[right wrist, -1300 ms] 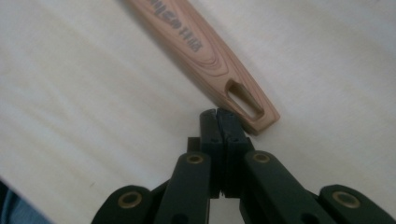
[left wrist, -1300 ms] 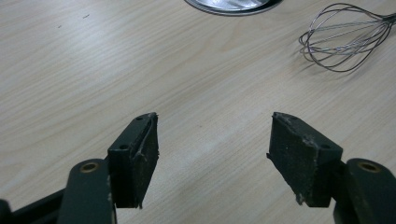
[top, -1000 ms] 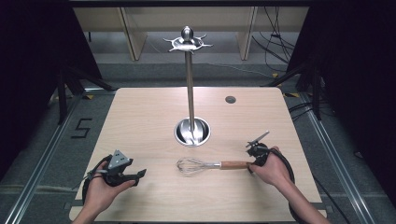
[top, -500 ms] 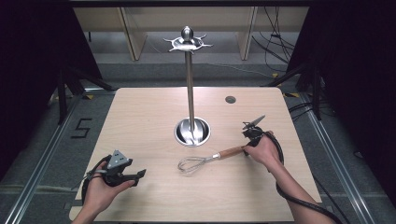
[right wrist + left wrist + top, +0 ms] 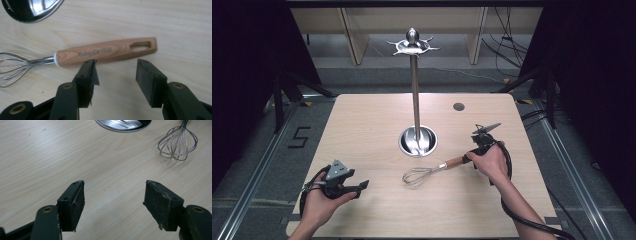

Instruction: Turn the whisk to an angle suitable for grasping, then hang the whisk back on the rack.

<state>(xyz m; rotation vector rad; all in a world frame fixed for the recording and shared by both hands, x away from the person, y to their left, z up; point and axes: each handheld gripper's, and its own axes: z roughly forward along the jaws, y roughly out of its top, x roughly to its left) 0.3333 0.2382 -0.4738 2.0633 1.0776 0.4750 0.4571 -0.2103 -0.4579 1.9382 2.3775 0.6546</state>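
On my table [image 5: 362, 125] the stand [image 5: 415, 100] rises at the middle. The whisk [image 5: 427, 172] lies just in front of its base, handle toward my right gripper [image 5: 475, 150]; my left gripper [image 5: 357, 186] sits near the front left.

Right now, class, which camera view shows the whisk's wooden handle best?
The right gripper view: the whole handle lies close up, slot and lettering visible. The high view shows it small, partly behind the hand; the left gripper view catches just the wire loops.
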